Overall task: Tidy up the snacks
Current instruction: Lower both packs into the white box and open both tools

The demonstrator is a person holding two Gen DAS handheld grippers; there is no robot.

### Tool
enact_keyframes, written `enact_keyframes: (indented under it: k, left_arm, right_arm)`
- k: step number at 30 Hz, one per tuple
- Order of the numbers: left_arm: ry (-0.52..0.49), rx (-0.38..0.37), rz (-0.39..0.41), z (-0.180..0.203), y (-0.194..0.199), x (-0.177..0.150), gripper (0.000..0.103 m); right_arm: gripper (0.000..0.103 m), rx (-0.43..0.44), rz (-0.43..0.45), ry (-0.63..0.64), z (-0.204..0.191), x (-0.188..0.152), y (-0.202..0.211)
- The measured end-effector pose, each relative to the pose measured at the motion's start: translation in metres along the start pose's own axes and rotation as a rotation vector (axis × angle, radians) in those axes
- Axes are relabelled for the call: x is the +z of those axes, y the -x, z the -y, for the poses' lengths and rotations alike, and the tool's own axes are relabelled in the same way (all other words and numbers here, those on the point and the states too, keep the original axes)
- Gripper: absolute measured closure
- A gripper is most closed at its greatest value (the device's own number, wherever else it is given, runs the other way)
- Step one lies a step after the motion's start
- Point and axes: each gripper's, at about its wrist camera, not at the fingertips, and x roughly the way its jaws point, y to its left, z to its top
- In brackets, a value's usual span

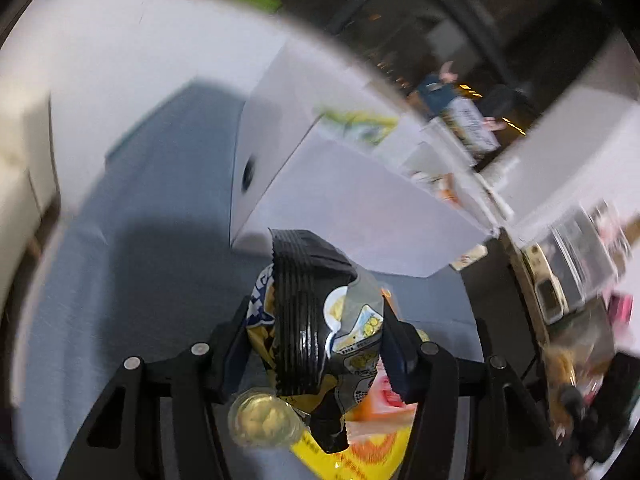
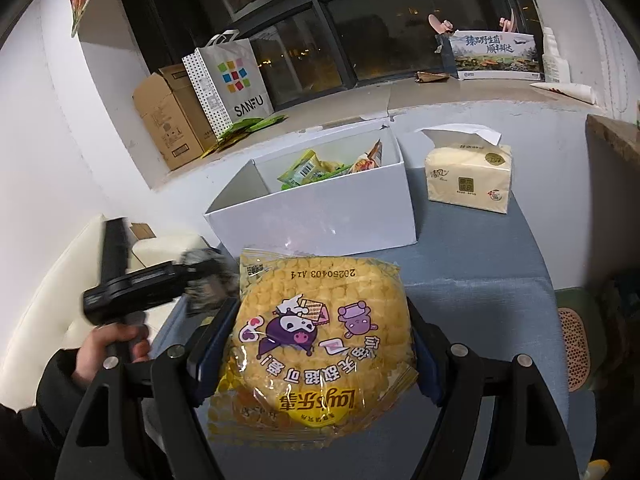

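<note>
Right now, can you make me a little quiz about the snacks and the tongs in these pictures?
1. True or false: the white box already has snack packets inside.
2. What do the right tongs hold?
A. a tissue pack
B. a yellow Lay's bag
C. a paper shopping bag
3. Fill in: the left tongs are shut on a crumpled black and ____ snack bag.

Key
1. True. Green and orange packets show over its rim.
2. B. The tissue pack sits on the blue tablecloth beside the box.
3. Yellow.
</note>
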Motion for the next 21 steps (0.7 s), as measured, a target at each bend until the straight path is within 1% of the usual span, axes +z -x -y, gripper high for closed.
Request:
enact_keyframes:
  k: [4, 7, 9, 13, 16, 17, 18, 21]
  left_arm:
    - [-0.154, -0.005, 0.116, 0.027, 0.046, 0.004, 0.042]
    - [-0.216, -0.025, 0.181, 0.047, 0.071, 0.02, 0.042]
    - [-0.238, -0.037, 0.212, 0.058, 0.078, 0.037, 0.042]
    - [-0.302, -0.039, 0.257, 0.084, 0.074, 0.076, 0.042]
    - [-0.293, -0.048, 0.245, 0.09, 0.06, 0.107, 0.042]
    - [-0.297, -0.038, 0.245, 0.091, 0.055, 0.114, 0.042]
    - [-0.311, -0.012, 0.247, 0.094, 0.046, 0.126, 0.042]
    - [-0.326, 0.012, 0.217, 0.1, 0.022, 0.147, 0.042]
  right_arm:
    - [0.023, 0.01, 0.029, 0.014, -0.008, 0.008, -0.002]
    - [0.023, 0.01, 0.056, 0.037, -0.019, 0.026, -0.008]
    - [0.023, 0.015, 0.072, 0.063, -0.026, 0.044, -0.014]
    - [0.023, 0.027, 0.098, 0.09, -0.035, 0.088, -0.033]
    - [0.023, 0.045, 0.093, 0.07, -0.032, 0.118, -0.053]
    - [0.023, 0.044, 0.088, 0.064, -0.029, 0.127, -0.06]
    - [0.023, 0.041, 0.083, 0.059, -0.028, 0.134, -0.068]
    - [0.023, 0.037, 0.055, 0.048, -0.022, 0.157, -0.095]
